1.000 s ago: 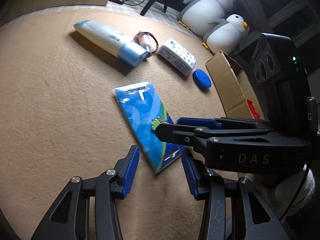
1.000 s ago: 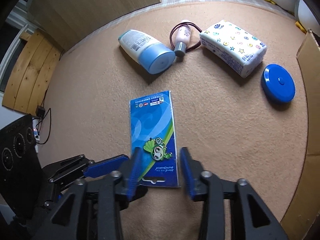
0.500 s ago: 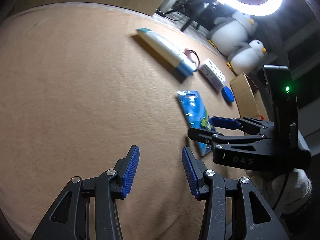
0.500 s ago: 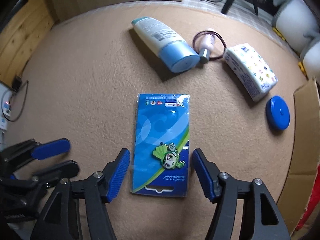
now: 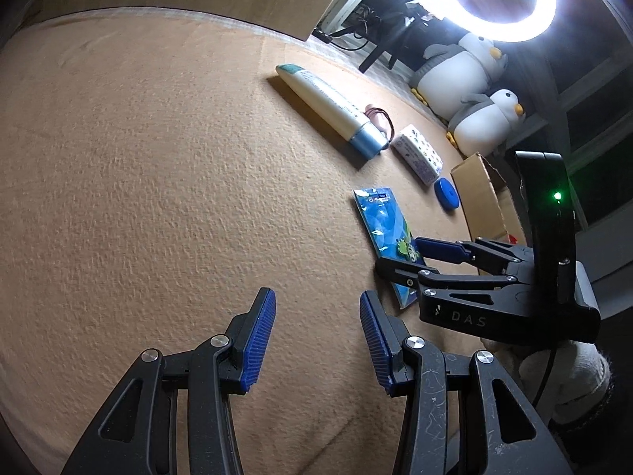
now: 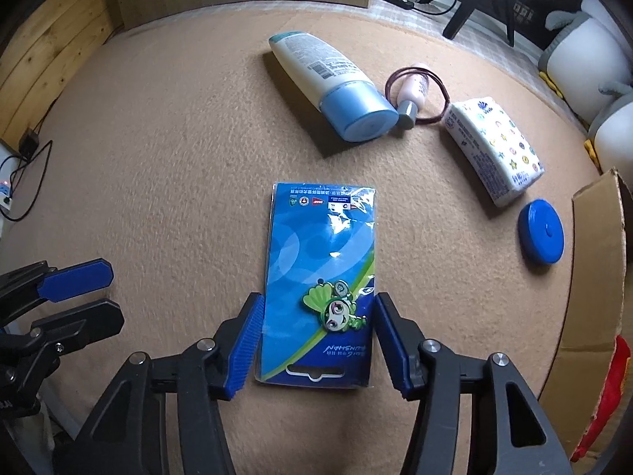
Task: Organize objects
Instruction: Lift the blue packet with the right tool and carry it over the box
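A blue carded pin with a green cartoon figure (image 6: 320, 257) lies flat on the tan carpet; the left wrist view shows it too (image 5: 381, 221). My right gripper (image 6: 316, 316) points steeply down over the card's near end. Its jaws are closing, with the card between the blue pads; the pads stand right at the card's two long edges, and I see no bending of the card. My left gripper (image 5: 316, 316) hangs open over bare carpet to the left of the card, nothing between its fingers. In the right wrist view the left gripper (image 6: 112, 295) shows at the left edge.
Beyond the card lie a white tube with a blue cap (image 6: 332, 83), a small pink bottle inside a hair tie (image 6: 413, 87), a tissue pack (image 6: 494, 146) and a blue round disc (image 6: 542, 233). An open cardboard box (image 6: 593, 277) stands at the right. Penguin plushes (image 5: 463, 67) sit behind.
My left gripper has drawn away to the left of the card, still open. The right gripper squared up over the card, widened, then narrowed until its pads reached the card's edges.
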The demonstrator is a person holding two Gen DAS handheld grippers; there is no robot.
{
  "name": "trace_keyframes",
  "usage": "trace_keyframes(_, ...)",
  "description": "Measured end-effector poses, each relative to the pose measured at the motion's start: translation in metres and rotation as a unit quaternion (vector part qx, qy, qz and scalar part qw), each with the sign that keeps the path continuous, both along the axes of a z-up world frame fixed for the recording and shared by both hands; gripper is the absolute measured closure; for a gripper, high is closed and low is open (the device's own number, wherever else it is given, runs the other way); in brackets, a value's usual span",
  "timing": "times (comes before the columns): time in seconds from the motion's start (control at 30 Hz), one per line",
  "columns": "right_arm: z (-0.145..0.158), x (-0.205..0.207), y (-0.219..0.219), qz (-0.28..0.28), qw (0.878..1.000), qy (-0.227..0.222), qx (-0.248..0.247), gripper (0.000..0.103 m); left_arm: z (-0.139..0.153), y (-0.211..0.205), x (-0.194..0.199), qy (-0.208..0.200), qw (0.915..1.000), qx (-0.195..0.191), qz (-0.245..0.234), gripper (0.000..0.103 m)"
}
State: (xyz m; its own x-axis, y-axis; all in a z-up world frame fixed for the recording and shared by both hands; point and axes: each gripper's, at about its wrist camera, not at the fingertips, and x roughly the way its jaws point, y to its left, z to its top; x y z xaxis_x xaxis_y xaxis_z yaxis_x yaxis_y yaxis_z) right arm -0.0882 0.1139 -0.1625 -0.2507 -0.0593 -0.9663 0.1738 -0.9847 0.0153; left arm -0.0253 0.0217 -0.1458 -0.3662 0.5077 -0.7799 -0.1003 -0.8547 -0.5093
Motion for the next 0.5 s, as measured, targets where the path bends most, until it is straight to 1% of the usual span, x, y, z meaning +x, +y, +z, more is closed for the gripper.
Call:
trace_keyframes(0.23, 0.006, 0.009, 0.009, -0.012, 1.0, 0.009, -0.012, 0.051, 0.001, 0.011, 0.002, 0.0, 0.9999, -0.005, -0.01, 0.055)
trace_keyframes(0.3, 0.014, 0.006, 0.014, -0.02, 1.0, 0.014, -0.017, 0.051, 0.001, 0.014, 0.002, -0.001, 0.9999, -0.007, -0.011, 0.055)
trace_keyframes(0.37, 0.017, 0.018, 0.031, -0.028, 0.999, 0.022, -0.024, 0.052, 0.001, 0.017, 0.002, -0.002, 0.9999, -0.009, -0.013, 0.055)
trace_keyframes(0.4, 0.017, 0.016, 0.035, -0.031, 0.999, 0.025, -0.026, 0.051, 0.001, 0.019, 0.002, -0.002, 0.9998, -0.01, -0.014, 0.055)
trace_keyframes(0.5, 0.031, 0.024, 0.05, -0.044, 0.998, 0.041, -0.032, 0.052, 0.003, 0.025, 0.001, -0.002, 0.9997, -0.013, -0.019, 0.055)
